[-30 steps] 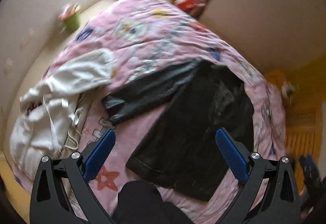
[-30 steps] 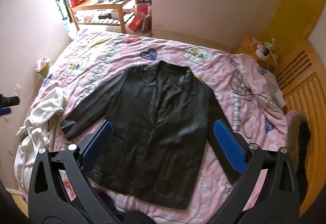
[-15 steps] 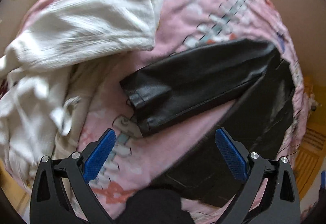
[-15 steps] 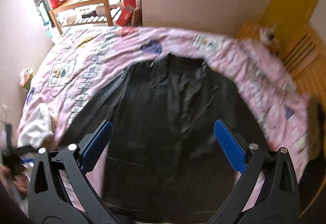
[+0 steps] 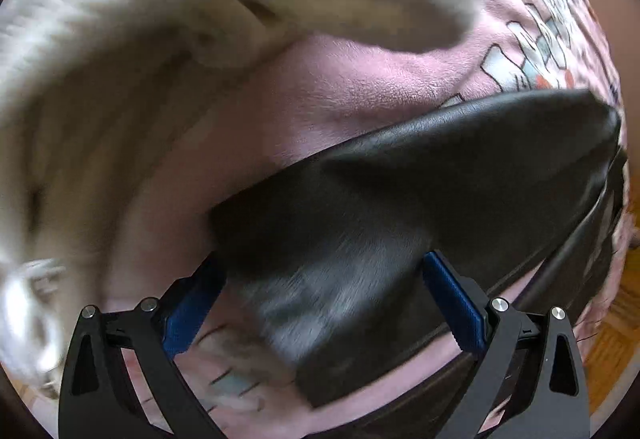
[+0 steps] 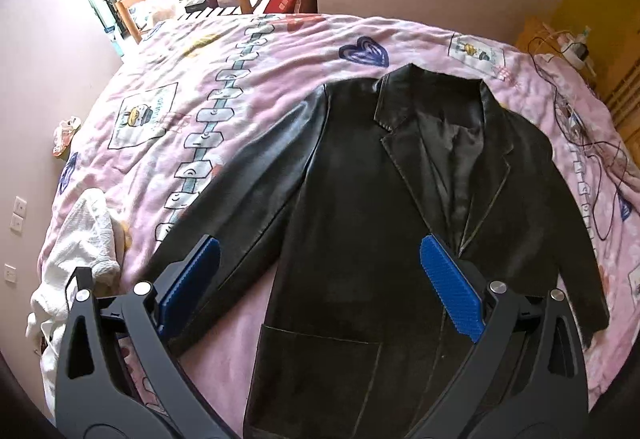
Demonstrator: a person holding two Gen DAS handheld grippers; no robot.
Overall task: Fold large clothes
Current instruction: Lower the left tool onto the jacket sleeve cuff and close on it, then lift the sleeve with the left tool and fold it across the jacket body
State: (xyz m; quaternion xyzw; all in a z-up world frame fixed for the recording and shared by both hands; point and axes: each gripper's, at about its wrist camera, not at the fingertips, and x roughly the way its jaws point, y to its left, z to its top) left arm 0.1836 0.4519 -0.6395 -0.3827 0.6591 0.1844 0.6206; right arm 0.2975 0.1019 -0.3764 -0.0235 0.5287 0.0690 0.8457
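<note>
the black leather jacket (image 6: 360,223) lies flat, front up, on the pink bedspread (image 6: 280,51). our left tool (image 5: 320,299) is wide open, its blue pads on either side of the sleeve cuff (image 5: 320,271), gripping nothing. our right tool (image 6: 320,279) hangs open above the jacket, empty. a white garment (image 6: 86,235) sits beside the sleeve.

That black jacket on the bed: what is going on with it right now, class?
A person with a handheld tool in each hand is starting to fold a black leather jacket, spread face up on a pink bedspread. The left tool is open and down at the cuff of one sleeve, which lies between its fingers, not yet gripped. The right tool hovers open above the jacket. A white garment lies bunched beside that sleeve.
</note>
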